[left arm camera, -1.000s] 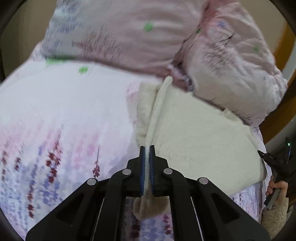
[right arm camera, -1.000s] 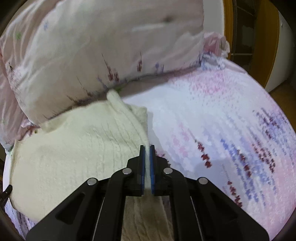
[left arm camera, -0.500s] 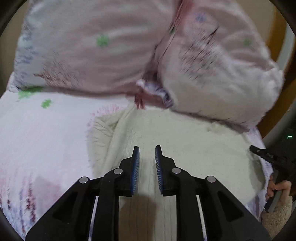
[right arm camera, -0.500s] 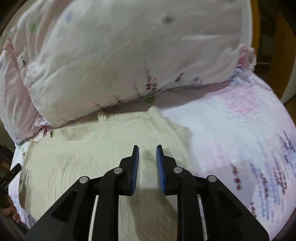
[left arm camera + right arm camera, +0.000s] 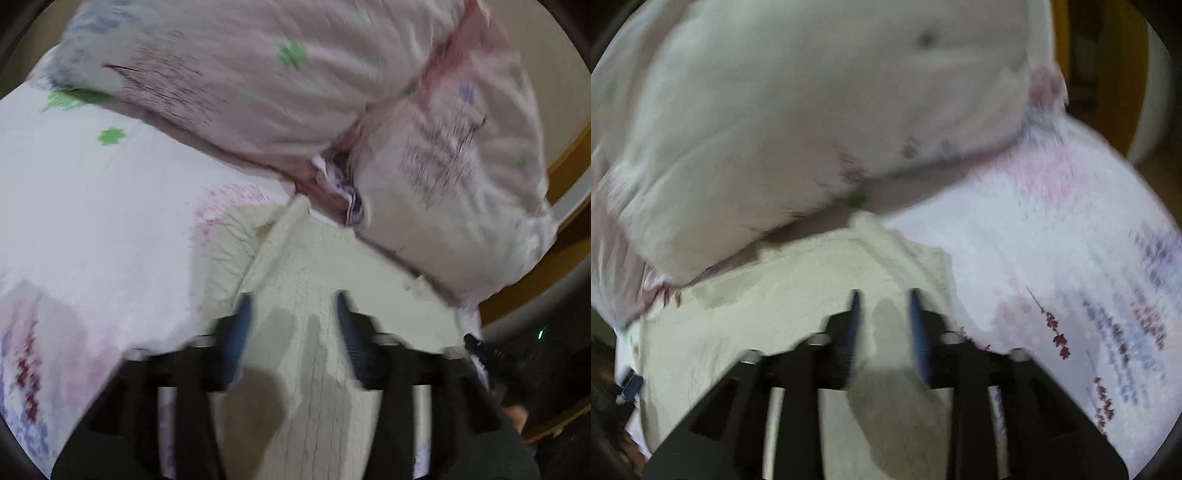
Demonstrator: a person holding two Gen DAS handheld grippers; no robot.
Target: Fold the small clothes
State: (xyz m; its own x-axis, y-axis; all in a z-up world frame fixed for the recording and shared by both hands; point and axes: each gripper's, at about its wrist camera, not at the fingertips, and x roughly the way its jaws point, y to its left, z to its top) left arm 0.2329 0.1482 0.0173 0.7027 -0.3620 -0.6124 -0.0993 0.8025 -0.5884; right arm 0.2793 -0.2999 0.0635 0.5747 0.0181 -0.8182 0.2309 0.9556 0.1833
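Garment lengthwise toward pillows (folded)

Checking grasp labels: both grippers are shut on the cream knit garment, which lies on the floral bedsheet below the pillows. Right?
Not quite. Both wrist views show the left gripper and right gripper open, holding nothing. The cream knit garment lies on the floral bedsheet below the pillows, as stated.

A home bedroom: a bed under a white sheet printed with pink and purple flowers spreads out below the claw. Ahead of the claw lie two plump floral pillows, with a wooden bed frame off to the right.
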